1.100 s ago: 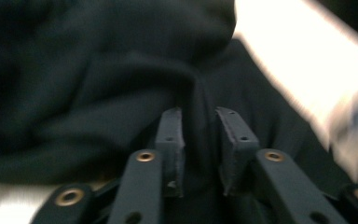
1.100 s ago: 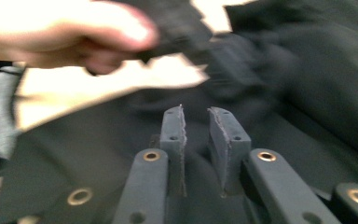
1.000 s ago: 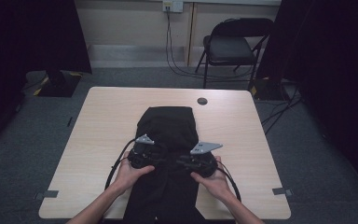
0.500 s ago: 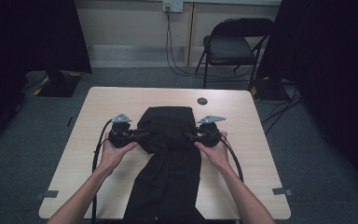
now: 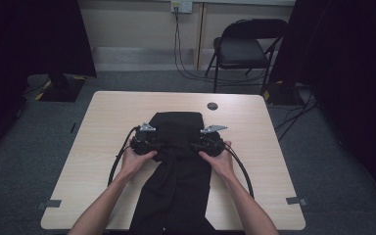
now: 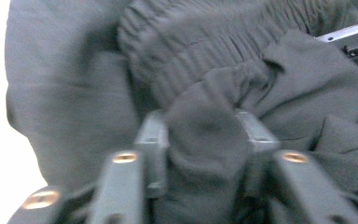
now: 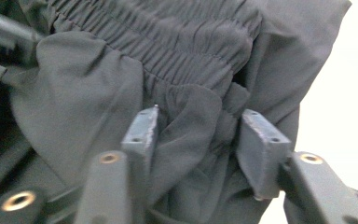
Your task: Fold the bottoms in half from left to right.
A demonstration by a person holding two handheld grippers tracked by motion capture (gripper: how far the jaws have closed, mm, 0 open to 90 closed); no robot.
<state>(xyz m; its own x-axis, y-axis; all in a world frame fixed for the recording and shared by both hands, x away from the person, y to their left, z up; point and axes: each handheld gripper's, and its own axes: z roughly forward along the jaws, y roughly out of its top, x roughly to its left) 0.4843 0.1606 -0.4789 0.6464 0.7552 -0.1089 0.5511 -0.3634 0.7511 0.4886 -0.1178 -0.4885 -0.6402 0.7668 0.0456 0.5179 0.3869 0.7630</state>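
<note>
A pale wooden bench (image 5: 103,147) in a dim studio. The left gripper (image 5: 149,143) and right gripper (image 5: 206,142), jaws just closing, each pinch a bunch of black trousers (image 5: 176,132) between them. The trousers' long axis runs toward the person, legs draping off the near edge.

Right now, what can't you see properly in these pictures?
- High view: the trousers run off the bottom edge, so the leg ends are cut off.
- High view: the small dark round thing is too small to tell.
- Left gripper view: the left gripper is blurred; cloth hides its inner faces.
</note>
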